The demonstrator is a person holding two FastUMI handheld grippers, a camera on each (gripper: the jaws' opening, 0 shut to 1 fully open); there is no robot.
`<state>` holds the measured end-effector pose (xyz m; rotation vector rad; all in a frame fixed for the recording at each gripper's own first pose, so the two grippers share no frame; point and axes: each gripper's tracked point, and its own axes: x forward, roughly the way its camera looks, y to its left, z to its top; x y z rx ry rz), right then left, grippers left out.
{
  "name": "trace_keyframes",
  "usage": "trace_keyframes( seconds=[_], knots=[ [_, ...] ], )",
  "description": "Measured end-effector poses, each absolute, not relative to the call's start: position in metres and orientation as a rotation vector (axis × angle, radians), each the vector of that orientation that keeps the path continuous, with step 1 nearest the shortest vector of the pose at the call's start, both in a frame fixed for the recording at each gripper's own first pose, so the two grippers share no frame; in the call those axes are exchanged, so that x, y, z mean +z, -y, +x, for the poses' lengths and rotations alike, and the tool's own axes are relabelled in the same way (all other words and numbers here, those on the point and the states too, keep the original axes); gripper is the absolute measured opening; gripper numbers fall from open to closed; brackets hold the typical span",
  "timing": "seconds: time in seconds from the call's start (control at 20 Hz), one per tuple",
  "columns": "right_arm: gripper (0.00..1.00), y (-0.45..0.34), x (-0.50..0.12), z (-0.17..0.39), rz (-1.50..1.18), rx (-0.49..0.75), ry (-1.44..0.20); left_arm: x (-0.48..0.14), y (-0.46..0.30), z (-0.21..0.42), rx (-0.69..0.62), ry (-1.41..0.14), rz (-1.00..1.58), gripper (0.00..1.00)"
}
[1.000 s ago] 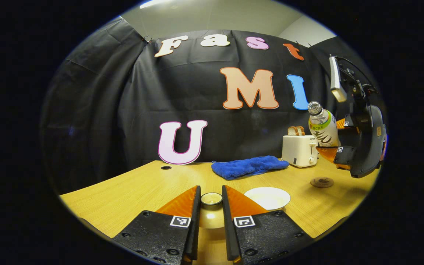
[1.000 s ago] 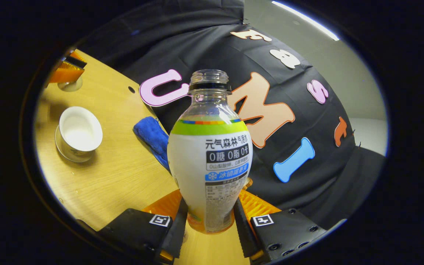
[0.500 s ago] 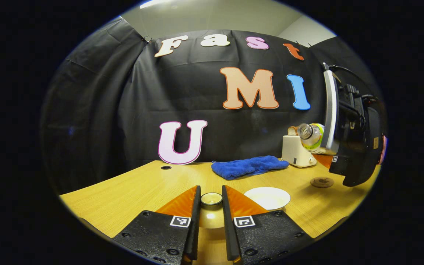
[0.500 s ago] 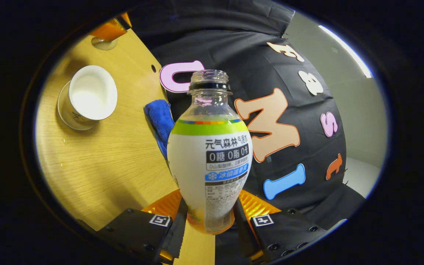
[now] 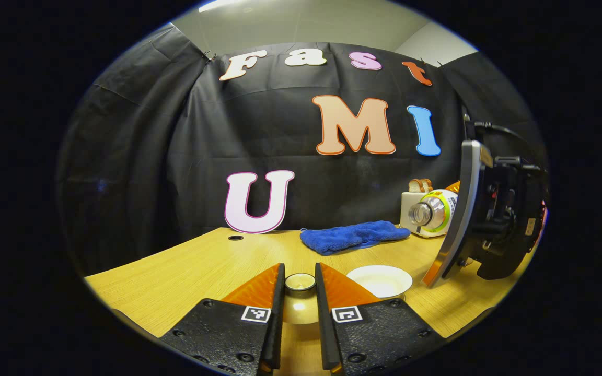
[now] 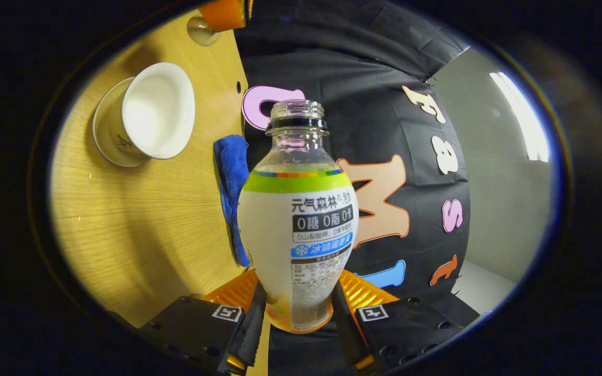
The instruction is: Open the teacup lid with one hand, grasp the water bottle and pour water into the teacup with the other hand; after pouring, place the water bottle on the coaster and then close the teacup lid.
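Left gripper (image 5: 299, 305): both fingers pinch the knob of the teacup lid (image 5: 300, 284), one on either side. The lid is near the front edge of the bench (image 5: 186, 266); whether it rests on the wood or hangs just above it cannot be told.

Teacup (image 5: 379, 281): uncovered, just right of the left gripper near the front edge, on its saucer (image 6: 105, 138). In the right gripper view its bowl (image 6: 159, 110) is white inside; no water can be made out in it.

Blue cloth (image 5: 353, 236): lies flat toward the back edge, behind the cup.

Toaster (image 5: 411, 211): back right part of the bench, with bread slices (image 5: 419, 185) standing in its slots.

Water bottle (image 6: 298, 219): uncapped, clamped low on its body between the two fingers of the right gripper (image 6: 298, 313). In the left gripper view the bottle (image 5: 433, 211) lies tipped nearly level in the air in front of the toaster, with its open mouth turned toward the left. It is above and to the right of the teacup, not over it. The right gripper's body (image 5: 494, 219) is over the right edge of the bench.
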<state>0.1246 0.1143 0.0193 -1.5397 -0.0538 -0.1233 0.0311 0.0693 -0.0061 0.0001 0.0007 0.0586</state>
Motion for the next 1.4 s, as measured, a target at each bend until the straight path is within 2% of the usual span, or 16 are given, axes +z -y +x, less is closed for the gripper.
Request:
trace_keyframes(
  seconds=[0.1, 0.55, 1.4],
  knots=[
    [0.67, -0.114, 0.015, 0.126, -1.588, -0.138, 0.058, -0.006, -0.07, 0.031, 0.059, -0.001, 0.0, 0.28],
    [0.65, -0.121, 0.002, 0.124, -1.702, -0.154, 0.104, -0.007, -0.069, 0.031, 0.06, -0.001, 0.0, 0.28],
    [0.66, -0.121, 0.024, 0.128, -1.889, -0.268, 0.223, -0.006, -0.07, 0.032, 0.062, -0.001, 0.0, 0.28]
  ],
)
